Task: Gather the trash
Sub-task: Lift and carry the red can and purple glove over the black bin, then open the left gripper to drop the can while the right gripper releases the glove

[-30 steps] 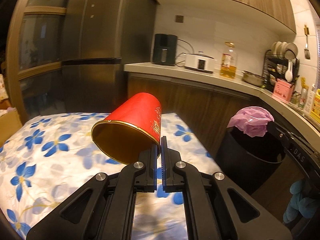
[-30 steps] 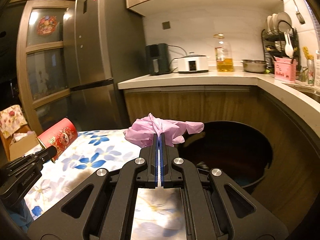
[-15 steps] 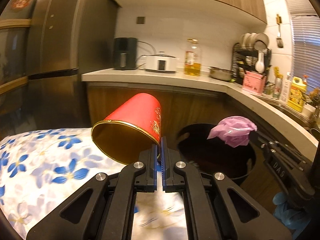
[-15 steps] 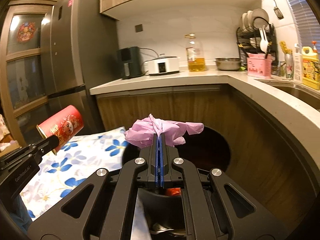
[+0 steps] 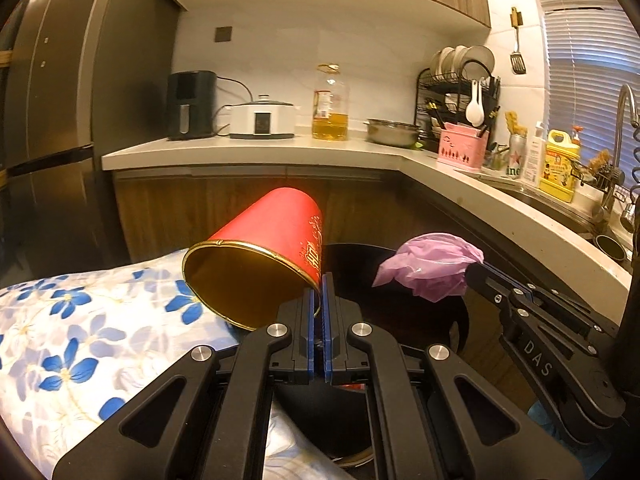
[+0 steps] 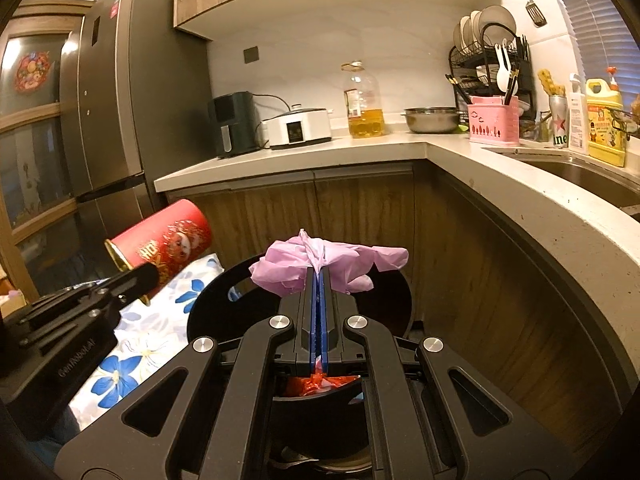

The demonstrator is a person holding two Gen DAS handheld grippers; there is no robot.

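Observation:
My left gripper point(image 5: 320, 280) is shut on the rim of a red paper cup point(image 5: 264, 252) with a gold inside, held tilted on its side near the edge of a black trash bin point(image 5: 400, 320). My right gripper point(image 6: 319, 274) is shut on a crumpled pink plastic bag point(image 6: 320, 264) and holds it above the bin's point(image 6: 392, 312) open mouth. Red trash point(image 6: 316, 386) lies inside the bin. In the left wrist view the pink bag point(image 5: 432, 264) shows at the right. In the right wrist view the cup point(image 6: 160, 244) shows at the left.
A table with a blue-flowered cloth point(image 5: 80, 328) is on the left of the bin. A curved kitchen counter point(image 6: 520, 192) wraps behind and to the right, with wooden cabinets point(image 6: 360, 208) below. A dark fridge point(image 6: 120, 120) stands at the left.
Both grippers have moved right from over the flowered table toward the bin, still holding the cup and the pink bag. The bin now lies directly below the right gripper.

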